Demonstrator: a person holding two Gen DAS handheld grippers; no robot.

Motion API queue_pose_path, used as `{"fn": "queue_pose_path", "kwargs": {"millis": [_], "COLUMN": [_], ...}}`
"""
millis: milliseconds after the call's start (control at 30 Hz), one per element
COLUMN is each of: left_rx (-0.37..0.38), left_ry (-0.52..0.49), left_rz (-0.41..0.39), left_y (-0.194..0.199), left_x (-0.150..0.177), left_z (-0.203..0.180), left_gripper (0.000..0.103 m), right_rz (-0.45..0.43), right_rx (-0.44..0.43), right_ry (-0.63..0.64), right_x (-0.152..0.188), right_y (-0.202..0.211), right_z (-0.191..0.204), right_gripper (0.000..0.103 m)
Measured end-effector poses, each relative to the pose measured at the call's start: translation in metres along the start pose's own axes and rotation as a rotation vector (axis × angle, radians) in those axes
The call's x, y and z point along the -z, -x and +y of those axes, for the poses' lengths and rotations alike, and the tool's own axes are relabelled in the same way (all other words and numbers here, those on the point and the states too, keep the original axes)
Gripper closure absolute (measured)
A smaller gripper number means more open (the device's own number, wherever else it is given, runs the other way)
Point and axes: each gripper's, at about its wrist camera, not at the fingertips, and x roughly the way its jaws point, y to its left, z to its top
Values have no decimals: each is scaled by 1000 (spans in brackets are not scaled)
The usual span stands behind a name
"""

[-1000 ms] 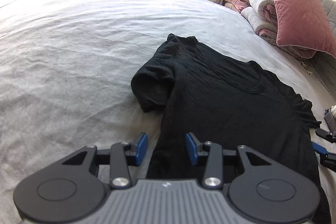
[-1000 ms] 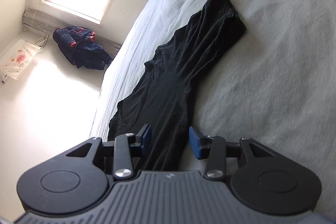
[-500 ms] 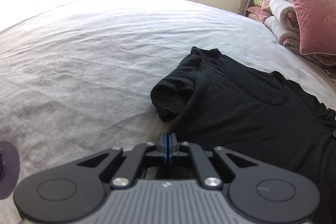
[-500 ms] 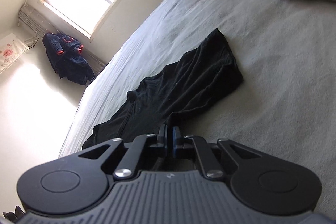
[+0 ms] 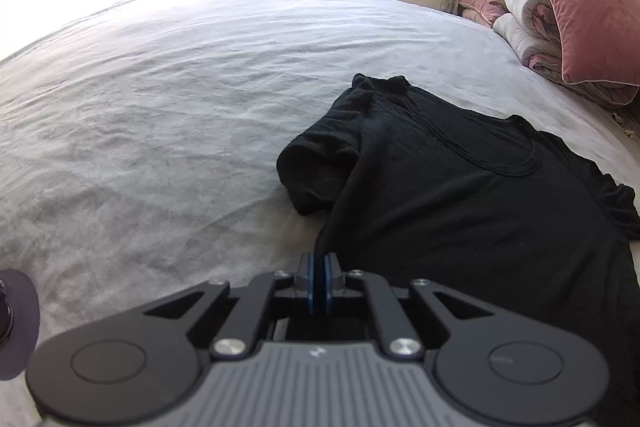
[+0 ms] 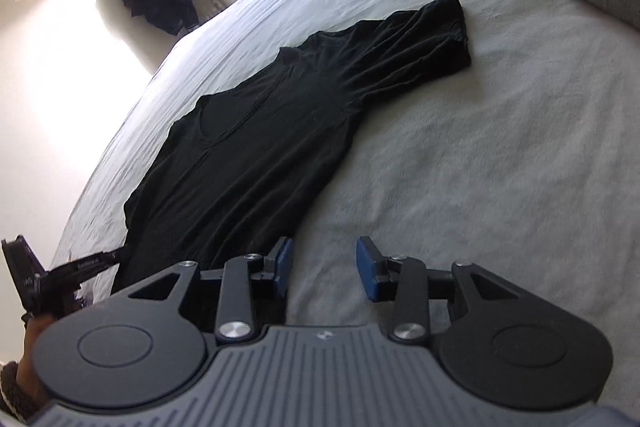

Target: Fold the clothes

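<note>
My two grippers work a black shirt (image 5: 460,211) spread on the bed (image 5: 160,107).

My left gripper (image 5: 319,281) is clenched at the shirt's edge, any pinch hidden; my right gripper (image 6: 325,269) is opening over bare sheet.

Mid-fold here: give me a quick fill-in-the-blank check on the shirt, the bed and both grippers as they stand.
1. The T-shirt is ____ in colour.
2. It lies on a grey ____.
3. The left gripper has its jaws ____.
4. Between the opening jaws of the right gripper shows only ____.

Missing words: black; bed; shut; bedsheet
</note>
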Motion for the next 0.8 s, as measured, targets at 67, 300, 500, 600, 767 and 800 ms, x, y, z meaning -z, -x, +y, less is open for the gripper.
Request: {"fn": "queue_pose_path", "kwargs": {"millis": [67, 300, 500, 600, 767, 800], "left_rx": [13, 141, 372, 451, 523, 521], "left_ry": [2, -30, -95, -170, -303, -335], "left_rz": [-4, 20, 150, 193, 262, 276], "left_y": [5, 21, 27, 31, 30, 27], "left_x": [-1, -2, -3, -2, 5, 8], "left_z": [-3, -19, -72, -122, -209, -225], "left_gripper": [98, 96, 97, 97, 91, 89], "right_rz": [27, 123, 131, 113, 88, 86], "right_rx": [-26, -82, -71, -72, -58, -63], "right_ry": [-13, -23, 19, 64, 118, 119], "right_x": [1, 1, 10, 14, 17, 16], "right_y": [2, -10, -2, 4, 9, 10], "right_z": [1, 20, 30, 38, 48, 49], "right_gripper": [63, 71, 98, 99, 99, 99]}}
